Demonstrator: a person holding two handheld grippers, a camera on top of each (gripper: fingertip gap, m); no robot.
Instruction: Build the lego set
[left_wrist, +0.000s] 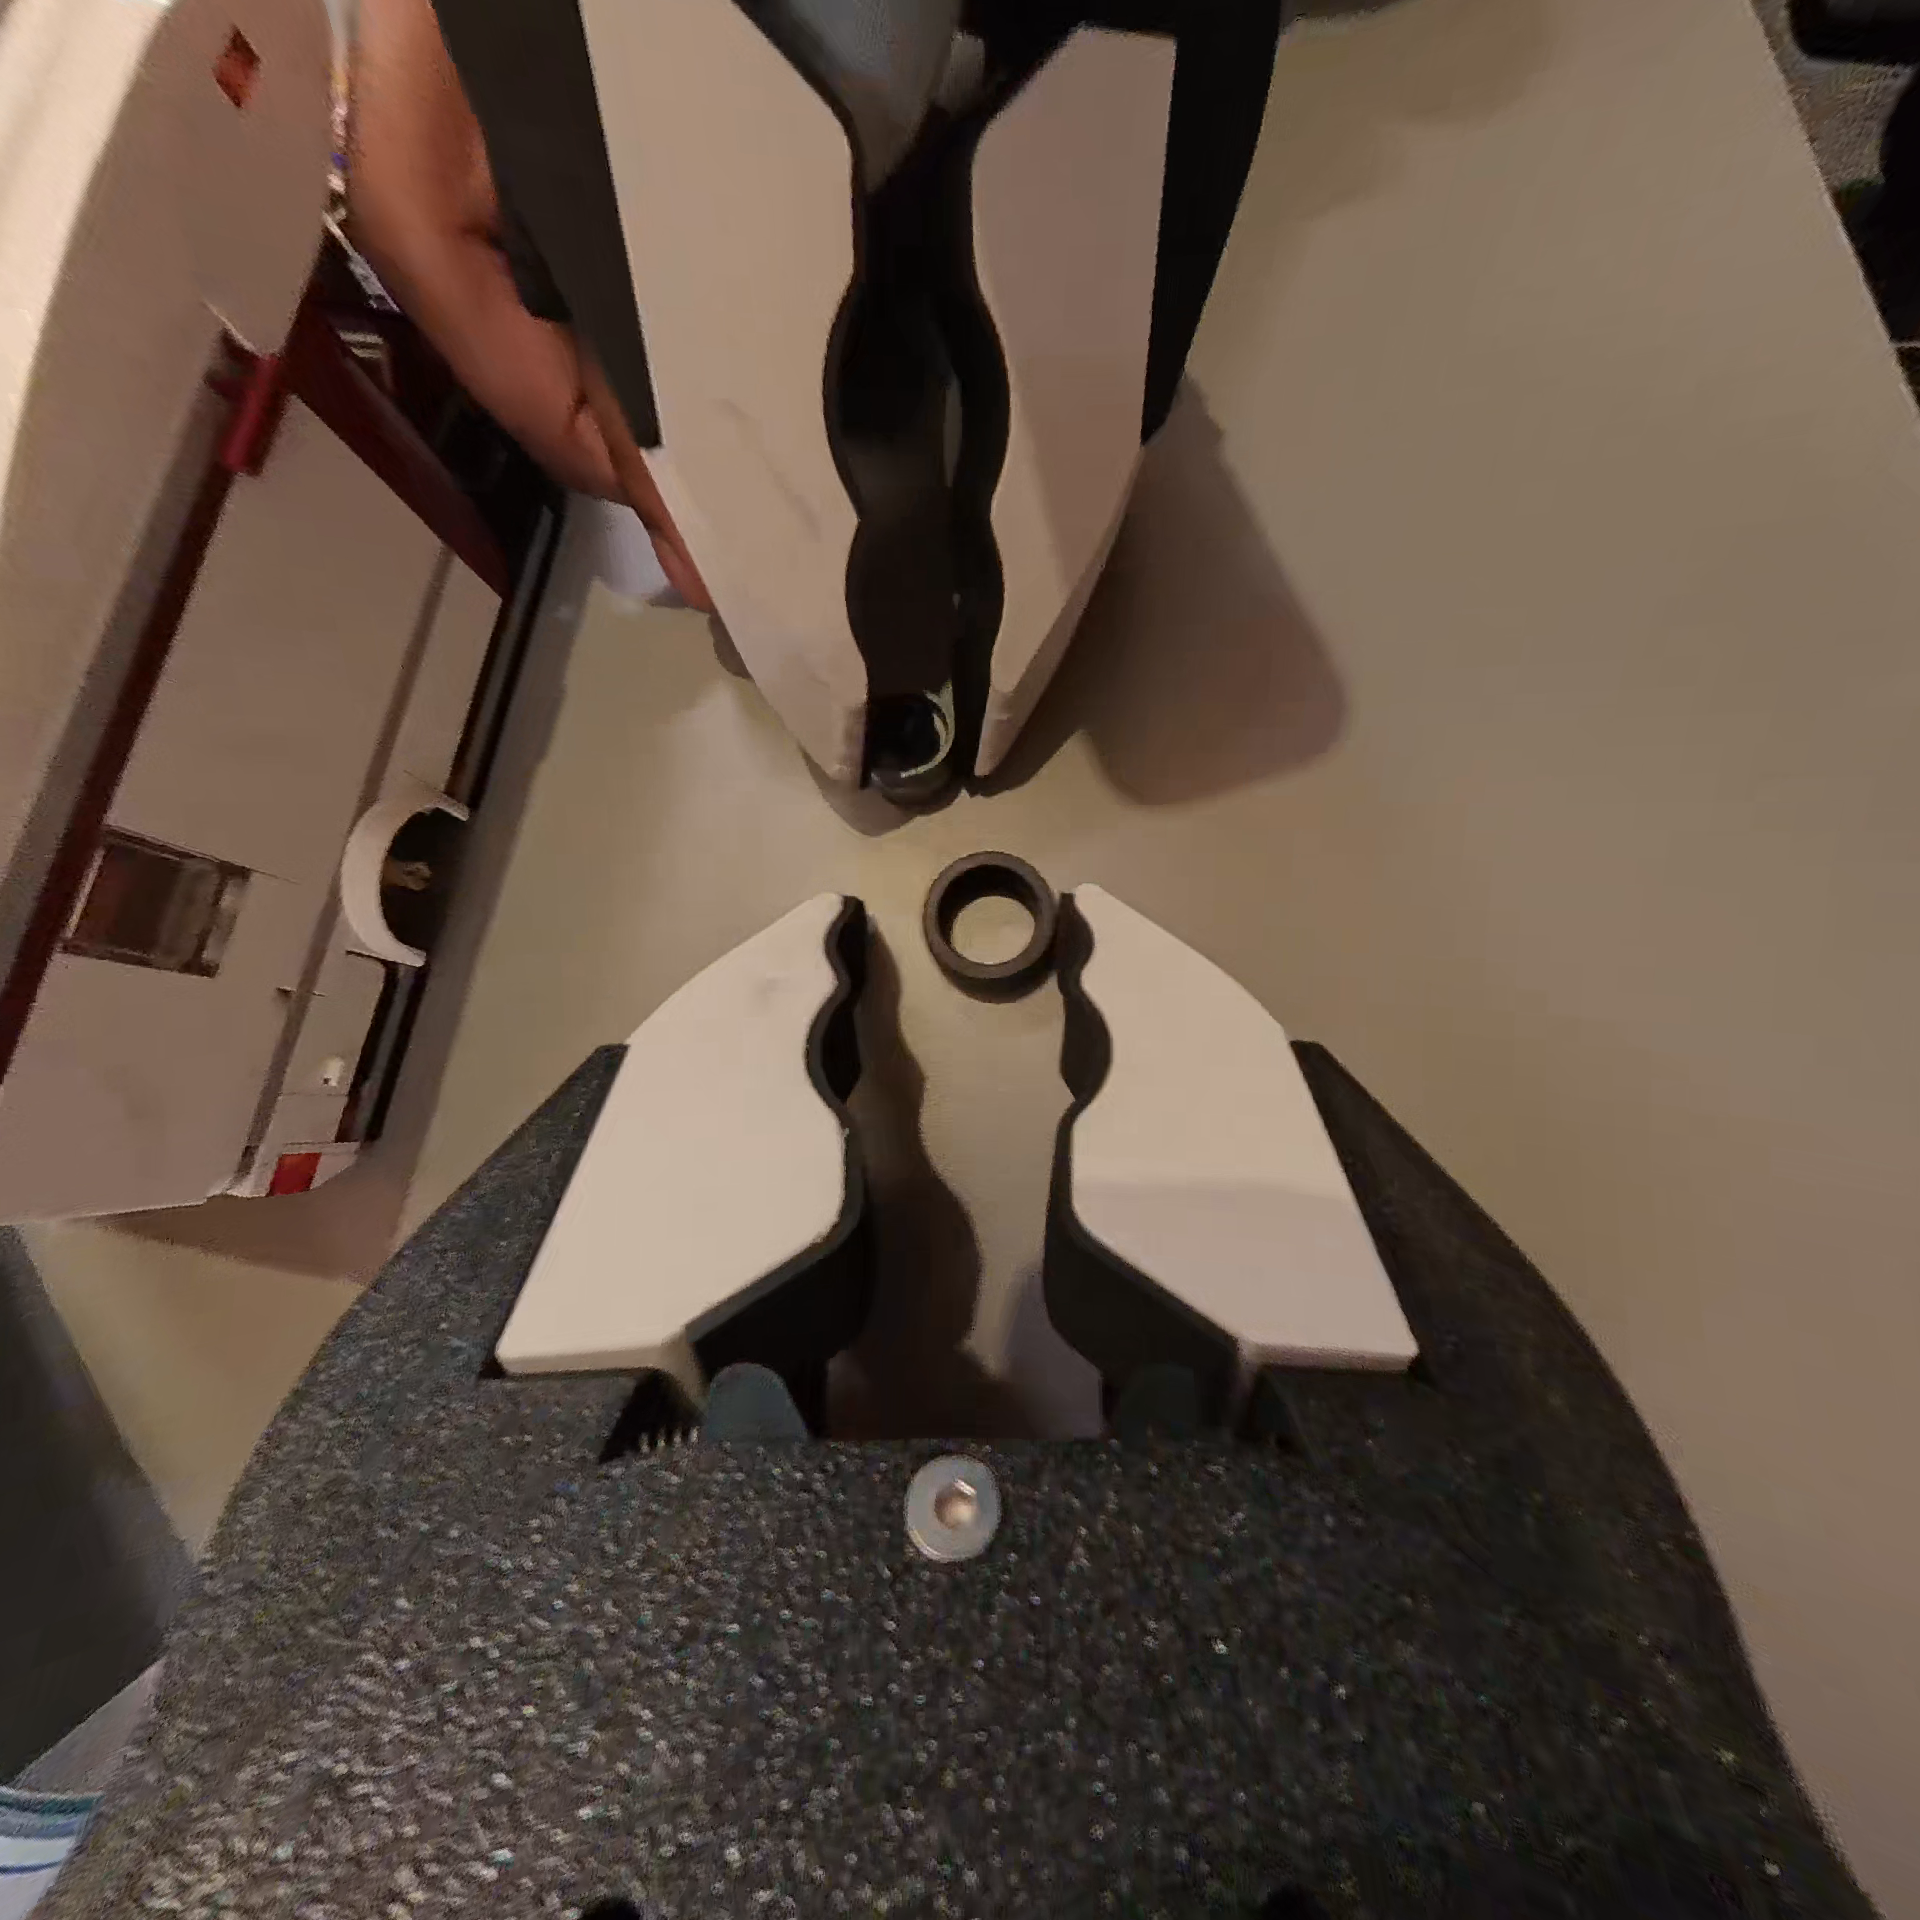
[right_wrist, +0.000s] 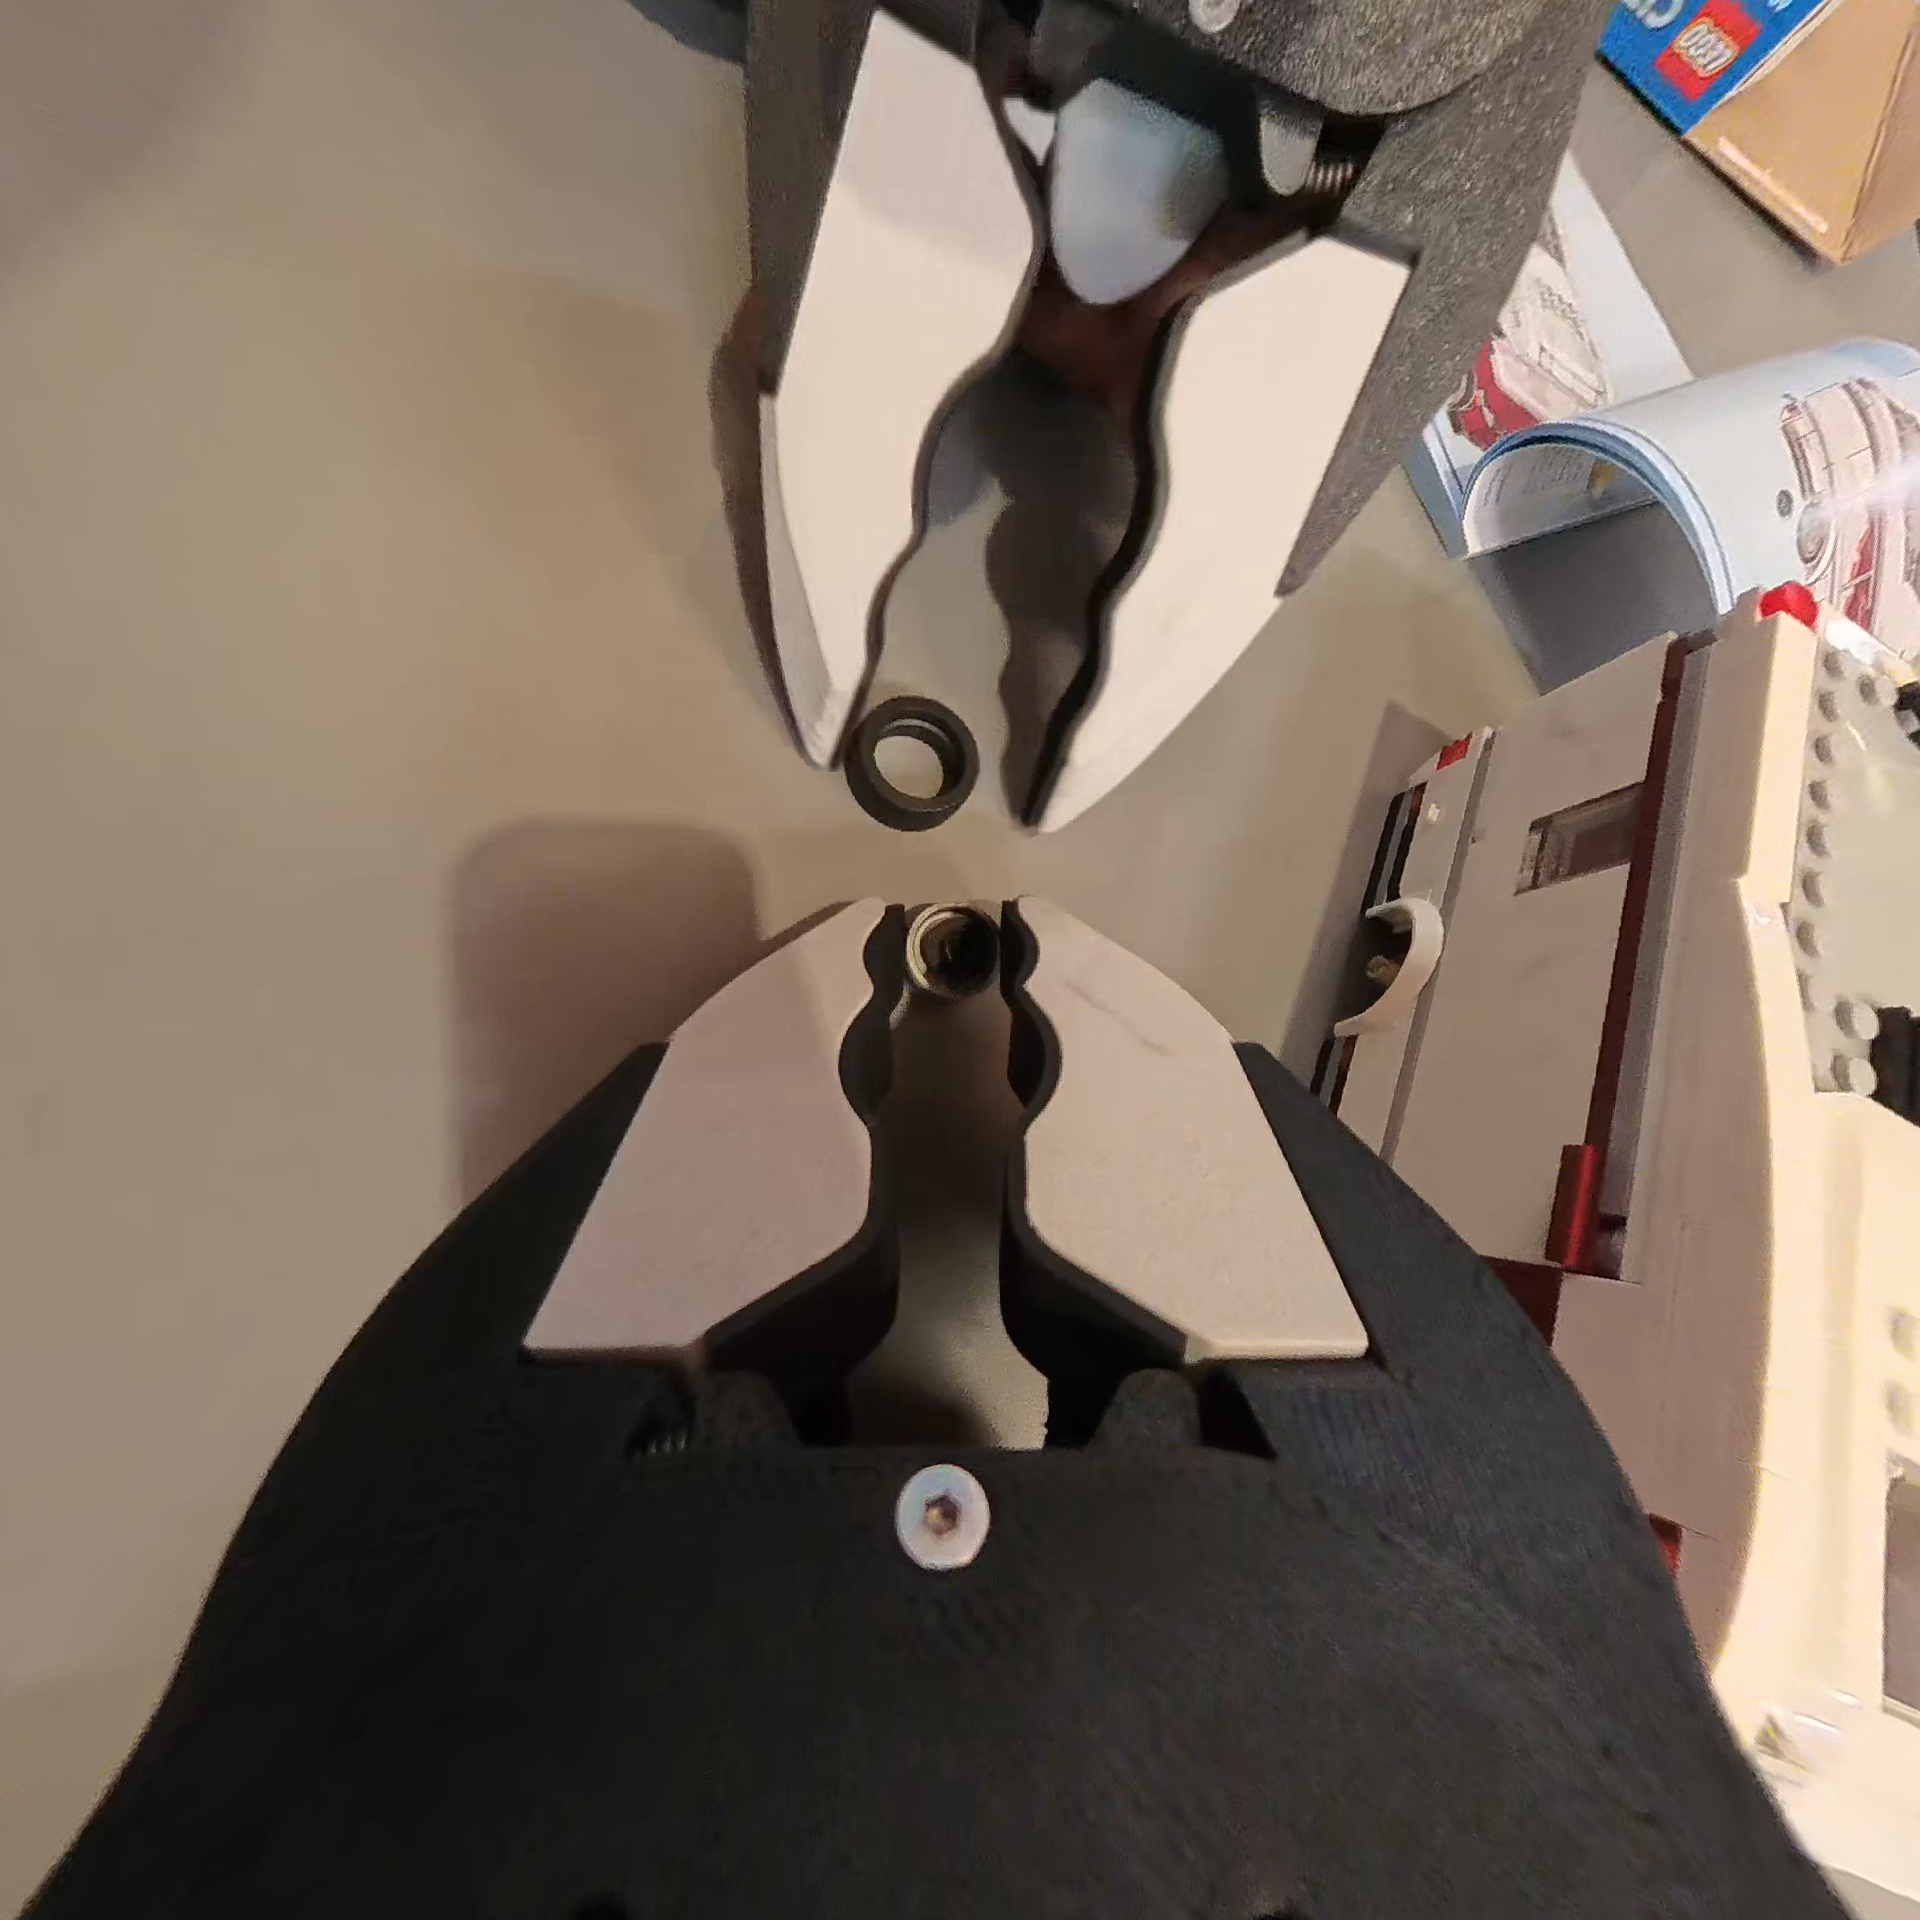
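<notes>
I have both grippers nose to nose over a plain beige table (left_wrist: 1455, 520), with a large white and dark-red brick-built model (right_wrist: 1558, 1039) lying along its edge, at nine o'clock in the left wrist view and at three o'clock in the right wrist view. A curled booklet (right_wrist: 1714, 488) and a cardboard box (right_wrist: 1818, 135) sit beyond it, at one to two o'clock in the right wrist view.

The left gripper (left_wrist: 966, 935) stands open. A small black rubber ring (left_wrist: 992, 940) lies flat on the table between its fingertips, close against the right fingertip (left_wrist: 1086, 935) and clear of the left one. I cannot tell whether that near pad actually touches it.

The right gripper (right_wrist: 951, 945) is closed on a small dark wheel hub (right_wrist: 951, 951) with a pale rim, both pads pressing on it at the very tips.

Risks as I judge them:
1. The ring sits off-centre. If the left jaws close from here, one pad meets it first and may push it sideways or flip it on edge.
2. The hub is held only at the fingertips, so a light knock against the ring or the table could twist it or squeeze it out.
3. The two sets of fingertips are near each other, so a small forward drift on either side may bring them into collision.
4. The model lies near both grippers, so a wide sideways swing could strike it.
</notes>
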